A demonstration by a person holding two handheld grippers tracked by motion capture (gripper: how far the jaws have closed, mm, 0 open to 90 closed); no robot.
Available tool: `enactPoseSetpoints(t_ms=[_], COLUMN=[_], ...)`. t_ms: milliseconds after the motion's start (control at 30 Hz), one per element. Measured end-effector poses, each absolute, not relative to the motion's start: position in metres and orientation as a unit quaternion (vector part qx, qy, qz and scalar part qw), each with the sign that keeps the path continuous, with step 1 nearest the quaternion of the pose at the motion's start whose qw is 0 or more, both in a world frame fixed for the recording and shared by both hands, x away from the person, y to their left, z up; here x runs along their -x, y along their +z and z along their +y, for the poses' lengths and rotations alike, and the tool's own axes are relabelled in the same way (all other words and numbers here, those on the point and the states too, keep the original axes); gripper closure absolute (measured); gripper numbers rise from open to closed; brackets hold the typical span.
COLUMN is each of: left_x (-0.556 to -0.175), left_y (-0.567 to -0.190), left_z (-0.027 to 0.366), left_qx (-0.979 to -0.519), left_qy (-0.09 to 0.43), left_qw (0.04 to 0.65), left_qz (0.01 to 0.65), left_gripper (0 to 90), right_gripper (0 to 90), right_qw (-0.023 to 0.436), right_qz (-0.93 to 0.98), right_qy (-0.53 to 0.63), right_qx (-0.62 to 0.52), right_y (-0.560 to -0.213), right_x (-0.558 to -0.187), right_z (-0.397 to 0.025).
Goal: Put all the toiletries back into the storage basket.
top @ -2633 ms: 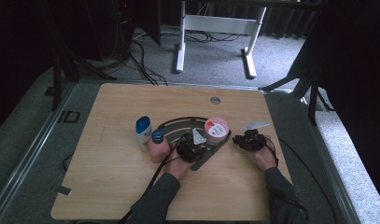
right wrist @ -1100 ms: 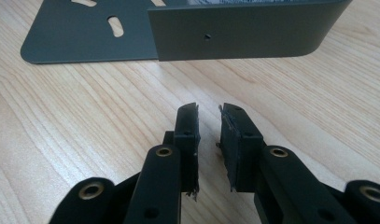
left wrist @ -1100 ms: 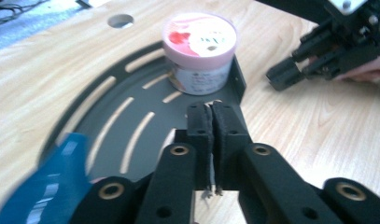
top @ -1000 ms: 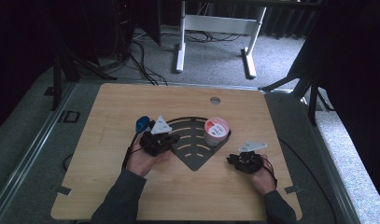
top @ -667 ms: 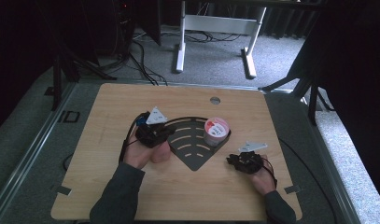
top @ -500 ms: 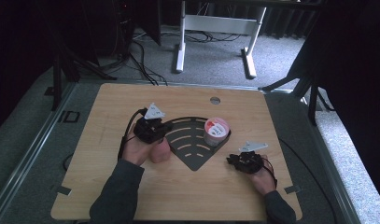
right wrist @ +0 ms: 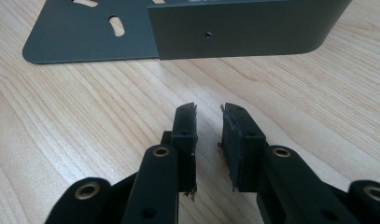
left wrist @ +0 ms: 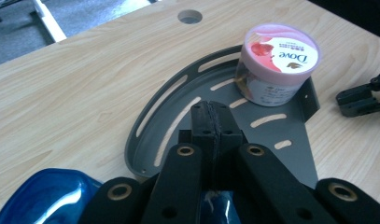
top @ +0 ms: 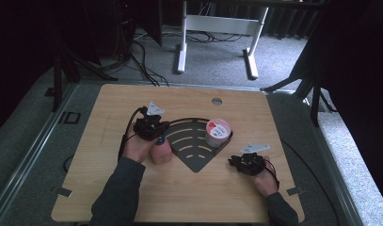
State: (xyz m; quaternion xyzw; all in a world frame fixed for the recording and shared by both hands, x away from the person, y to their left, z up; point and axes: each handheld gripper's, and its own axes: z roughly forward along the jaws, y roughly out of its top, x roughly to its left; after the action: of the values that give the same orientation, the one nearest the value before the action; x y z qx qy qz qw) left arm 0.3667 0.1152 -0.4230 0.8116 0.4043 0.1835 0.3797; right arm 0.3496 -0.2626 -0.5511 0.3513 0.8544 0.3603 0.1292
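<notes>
A pink-lidded Dove tub (left wrist: 277, 63) stands at the upper right of the grey slotted plate (left wrist: 178, 121) on the wooden table (top: 109, 188). At lower left, a glossy blue object (left wrist: 43, 198) — perhaps a bottle — lies under the left gripper (left wrist: 214, 119), jaws together. The right gripper (right wrist: 208, 119) hovers low — jaws apart, empty.

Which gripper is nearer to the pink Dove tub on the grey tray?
Right. The right gripper rests on the table just beside the tray corner holding the Dove tub; the left gripper is across the tray, at its far edge.
</notes>
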Motion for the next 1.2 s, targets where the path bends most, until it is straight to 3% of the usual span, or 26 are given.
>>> enactPoseSetpoints(t_ms=[1200], left_x=[-0.372], left_y=[-0.422], left_z=[0.108], left_qx=[-0.836], left_qy=[0.169], left_qw=[0.358], left_qz=[0.38], left_gripper=[90.0], right_gripper=[74.9], right_qw=[0.128], right_qz=[0.854], right_qy=[0.362], right_qx=[-0.351], right_y=[-0.551], right_x=[-0.35], right_z=[-0.262])
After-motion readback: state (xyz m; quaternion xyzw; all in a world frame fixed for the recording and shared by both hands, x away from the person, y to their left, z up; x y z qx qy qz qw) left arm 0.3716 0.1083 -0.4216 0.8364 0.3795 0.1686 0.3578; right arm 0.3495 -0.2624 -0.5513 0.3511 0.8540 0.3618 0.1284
